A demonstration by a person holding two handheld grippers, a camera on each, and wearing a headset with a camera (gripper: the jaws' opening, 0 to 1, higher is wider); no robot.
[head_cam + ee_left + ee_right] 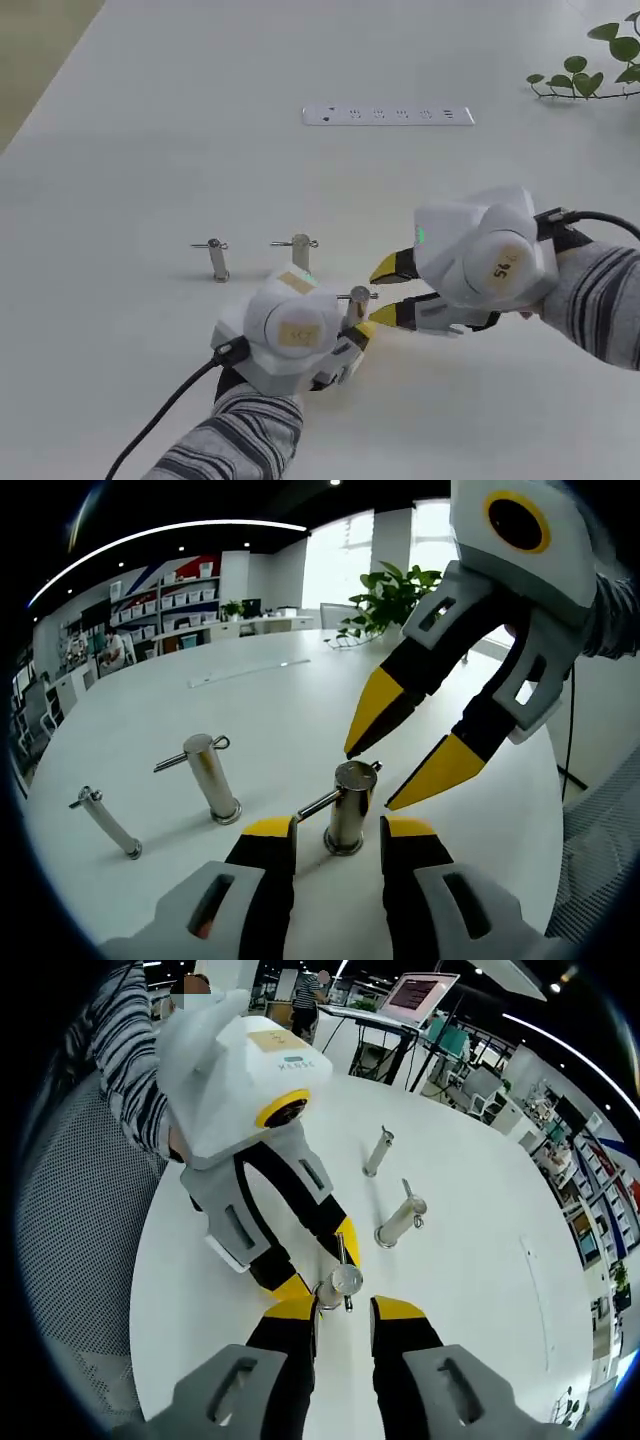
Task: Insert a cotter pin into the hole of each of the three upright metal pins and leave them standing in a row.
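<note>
Three upright metal pins stand in a row on the white table (150, 150). A cotter pin sits through the top of the left pin (217, 259) and the middle pin (300, 251). The nearest pin (357, 304) also carries a cotter pin (312, 804) through its head. My left gripper (338, 832) is open, its yellow-tipped jaws standing on either side of that pin's (350, 807) base with a gap. From the other side, my right gripper (385, 292) is open around the pin's top (341, 1281), where the cotter pin's end sticks out.
A white power strip (388, 115) lies at the far middle of the table, and a leafy plant (600, 70) trails in at the far right. A black cable (160, 410) runs off the left gripper toward the near edge.
</note>
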